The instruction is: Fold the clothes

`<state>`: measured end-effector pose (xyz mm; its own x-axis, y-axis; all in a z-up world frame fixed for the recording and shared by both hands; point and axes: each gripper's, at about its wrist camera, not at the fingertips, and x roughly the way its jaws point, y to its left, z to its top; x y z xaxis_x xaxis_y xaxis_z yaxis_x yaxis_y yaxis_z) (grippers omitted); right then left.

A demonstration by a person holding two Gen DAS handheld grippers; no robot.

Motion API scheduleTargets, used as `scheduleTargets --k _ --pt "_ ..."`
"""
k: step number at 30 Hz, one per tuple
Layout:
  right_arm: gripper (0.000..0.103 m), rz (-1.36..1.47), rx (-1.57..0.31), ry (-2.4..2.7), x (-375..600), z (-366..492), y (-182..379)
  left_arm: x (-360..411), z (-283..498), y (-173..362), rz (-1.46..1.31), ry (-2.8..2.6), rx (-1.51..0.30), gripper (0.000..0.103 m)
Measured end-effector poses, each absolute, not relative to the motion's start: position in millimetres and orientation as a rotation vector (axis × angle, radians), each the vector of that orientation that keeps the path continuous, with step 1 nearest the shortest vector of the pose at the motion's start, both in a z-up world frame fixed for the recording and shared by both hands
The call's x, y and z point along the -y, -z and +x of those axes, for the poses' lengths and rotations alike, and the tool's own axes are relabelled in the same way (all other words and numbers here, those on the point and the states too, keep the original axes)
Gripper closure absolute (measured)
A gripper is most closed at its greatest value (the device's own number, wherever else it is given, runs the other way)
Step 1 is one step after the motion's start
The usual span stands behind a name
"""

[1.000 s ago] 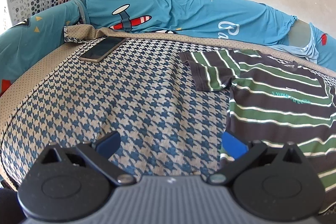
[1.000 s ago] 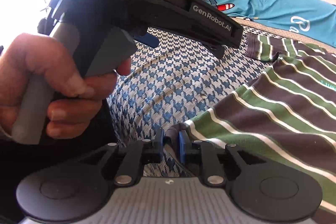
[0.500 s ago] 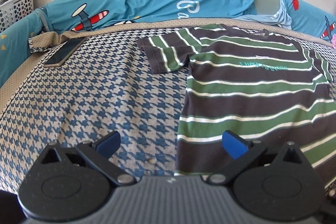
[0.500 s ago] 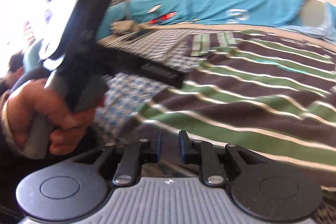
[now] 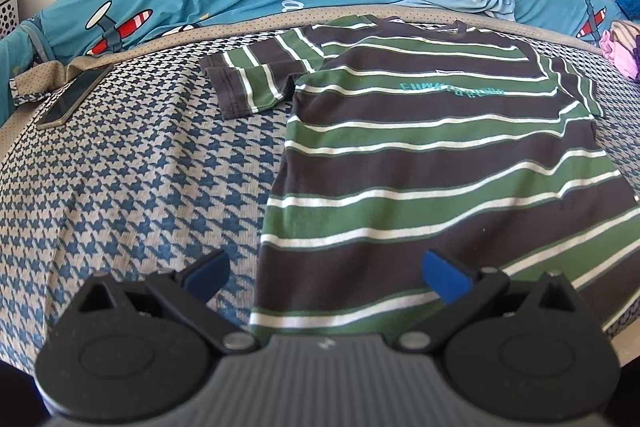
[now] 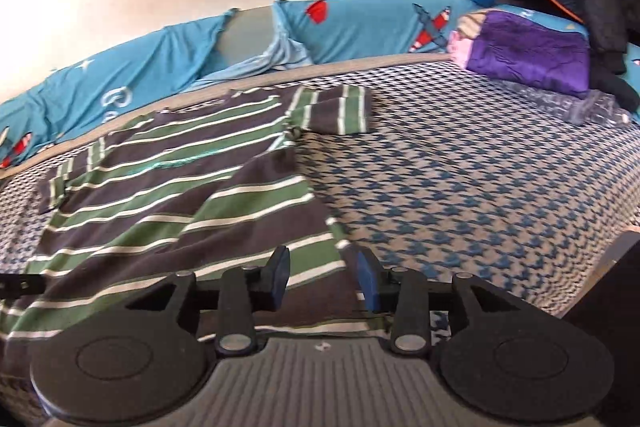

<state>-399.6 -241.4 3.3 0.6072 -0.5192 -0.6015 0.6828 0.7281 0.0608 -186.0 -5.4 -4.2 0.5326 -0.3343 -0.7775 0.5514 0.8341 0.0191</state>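
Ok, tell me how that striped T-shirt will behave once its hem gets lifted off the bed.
The striped T-shirt lies flat with soft creases, so it will probably droop and fold wherever it is unsupported. It looks like thin knit, likely light enough to lift from two hem corners. On the textured houndstooth cover it may drag and bunch rather than slide.

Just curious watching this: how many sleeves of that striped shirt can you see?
2. One sleeve spreads out flat on the striped shirt's phone side; the other sleeve lies flat toward the purple bundle.
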Motion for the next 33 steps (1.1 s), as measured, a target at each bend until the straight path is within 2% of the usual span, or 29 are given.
scheduleTargets --k 2,4,10,12,13,14,16,20,27,33 --pt "0.055 0.323 -0.605 0.734 249 -403 1 7 -186 6 0.279 0.544 -0.865 0.0" --pt "0.052 0.359 -0.617 0.742 257 -405 7 8 -187 7 0.283 0.552 -0.869 0.0" --pt "0.052 0.535 -0.637 0.666 270 -399 28 12 -189 9 0.286 0.57 -0.873 0.0" --pt "0.07 0.523 -0.625 0.674 266 -399 29 12 -190 9 0.294 0.569 -0.866 0.0" --pt "0.087 0.519 -0.622 0.676 265 -399 29 12 -190 9 0.296 0.567 -0.864 0.0" --pt "0.095 0.519 -0.62 0.675 265 -400 28 12 -190 9 0.296 0.567 -0.864 0.0" --pt "0.099 0.515 -0.616 0.693 264 -405 25 11 -190 10 0.296 0.563 -0.867 0.0" --pt "0.099 0.502 -0.6 0.785 260 -423 12 10 -190 10 0.303 0.558 -0.871 0.0" --pt "0.101 0.486 -0.717 0.851 262 -426 20 11 -192 16 0.315 0.563 -0.905 0.0" --pt "0.1 0.45 -0.606 0.795 253 -426 6 10 -192 18 0.331 0.533 -0.908 0.0"
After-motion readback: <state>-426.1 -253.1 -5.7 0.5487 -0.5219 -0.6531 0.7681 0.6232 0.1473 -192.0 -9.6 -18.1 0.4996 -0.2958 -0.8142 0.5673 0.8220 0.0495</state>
